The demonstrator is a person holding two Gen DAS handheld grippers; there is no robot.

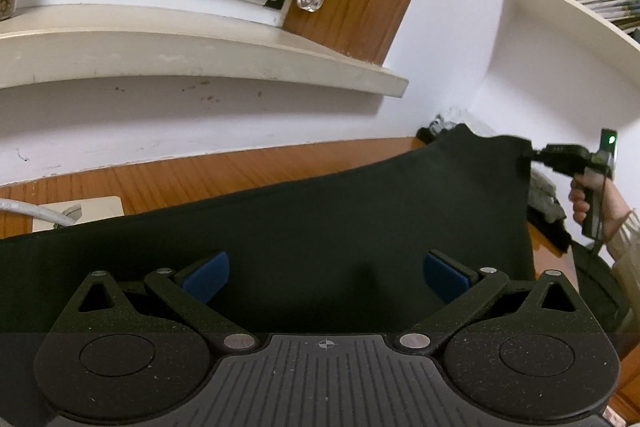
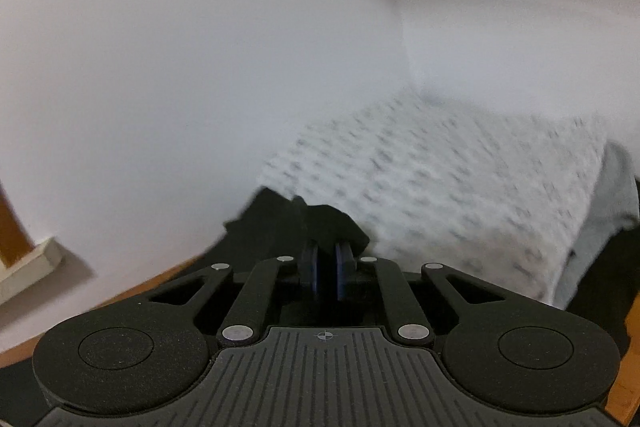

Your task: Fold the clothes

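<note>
The wooden tabletop point(image 1: 240, 171) runs along the white wall below a window sill, and most of it is covered by a black garment point(image 1: 320, 219) spread in a broad sheet. Its far right corner is lifted clear of the wood, which pulls the cloth taut, probably so that edge can be carried over or shaken flat for a fold. Behind that corner lies a white knitted cloth point(image 2: 460, 187) with a grey piece beside it, seemingly more laundry. The right hand-held gripper point(image 2: 326, 271) is clenched on the black corner, a peak of fabric sticking up past its blue pads; the person's hand point(image 1: 592, 203) grips its handle. The left hand-held gripper point(image 1: 326, 275) hangs released over the near part, fingers spread wide, holding nothing.
</note>
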